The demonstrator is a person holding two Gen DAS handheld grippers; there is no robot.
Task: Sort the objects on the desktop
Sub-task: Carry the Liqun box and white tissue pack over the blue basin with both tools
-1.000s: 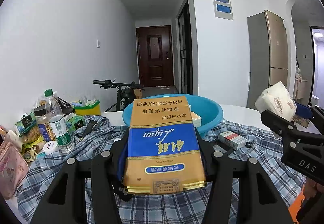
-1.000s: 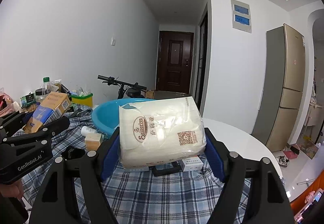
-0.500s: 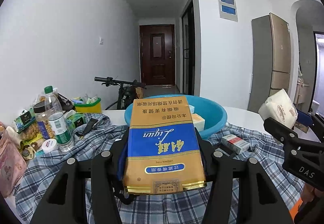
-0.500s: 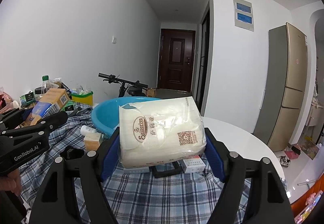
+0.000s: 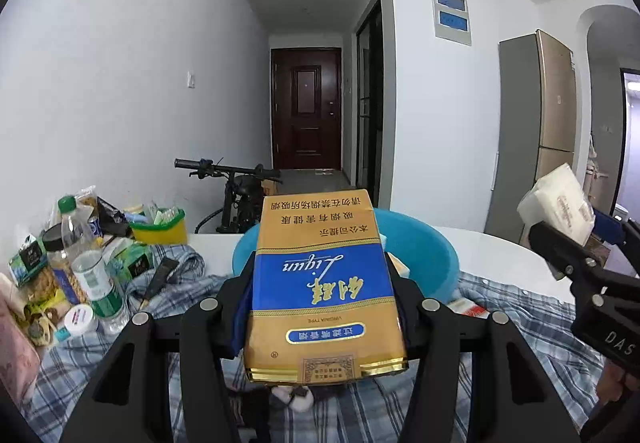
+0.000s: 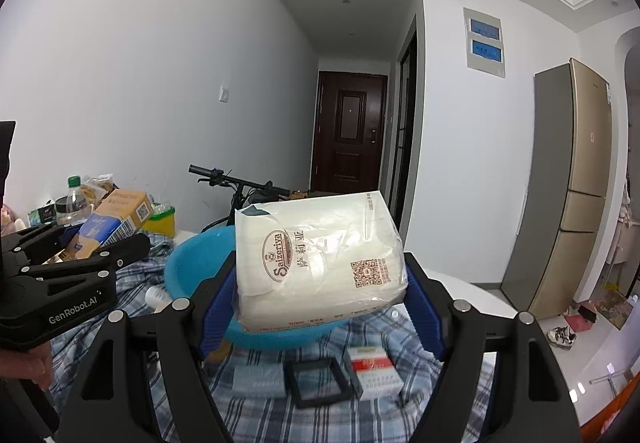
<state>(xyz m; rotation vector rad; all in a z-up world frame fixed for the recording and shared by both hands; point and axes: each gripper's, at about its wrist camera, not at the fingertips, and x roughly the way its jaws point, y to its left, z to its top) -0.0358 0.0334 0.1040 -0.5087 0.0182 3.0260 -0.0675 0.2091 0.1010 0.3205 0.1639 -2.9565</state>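
Observation:
My left gripper is shut on a gold and blue cigarette carton, held flat above the plaid cloth, in front of the blue basin. The carton also shows in the right wrist view. My right gripper is shut on a white tissue pack, held above the basin. The tissue pack shows at the right of the left wrist view. The basin holds a few small items, mostly hidden.
A plaid cloth covers the white table. Bottles, snack packs and a green box crowd the left. A red and white cigarette pack and a black square frame lie on the cloth. A bicycle stands behind.
Both grippers have risen a little with their loads and tilted upward; more of the wall and ceiling shows. The holds are unchanged.

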